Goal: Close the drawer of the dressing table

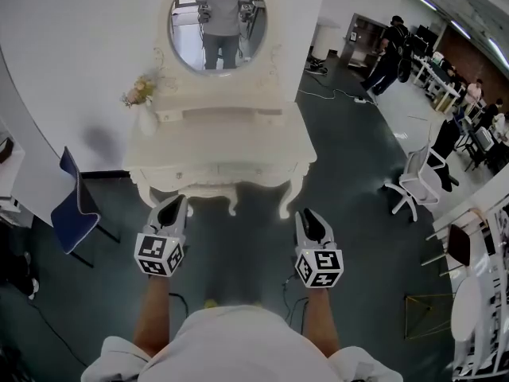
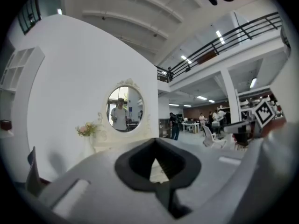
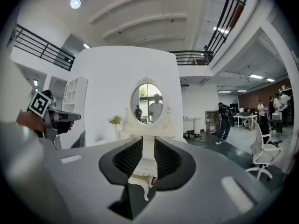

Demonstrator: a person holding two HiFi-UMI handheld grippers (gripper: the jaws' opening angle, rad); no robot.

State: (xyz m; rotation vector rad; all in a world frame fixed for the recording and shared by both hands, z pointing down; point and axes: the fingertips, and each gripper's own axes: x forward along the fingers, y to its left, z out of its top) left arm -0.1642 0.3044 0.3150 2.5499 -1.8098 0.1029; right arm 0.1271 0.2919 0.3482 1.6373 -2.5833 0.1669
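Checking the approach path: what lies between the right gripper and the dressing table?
Head view: only bare dark floor between right gripper and dressing table.

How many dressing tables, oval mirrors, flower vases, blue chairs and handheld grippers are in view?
White carved dressing table: 1
Oval framed mirror: 1
White vase of flowers: 1
Blue chair: 1
Handheld two-jaw grippers: 2, the left gripper and the right gripper
Total: 6

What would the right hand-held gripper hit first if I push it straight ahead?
Probably the table, at its front edge near a front leg; that shows between the open jaws of the right hand-held gripper. Nothing seems to stand before it, though depth is unclear.
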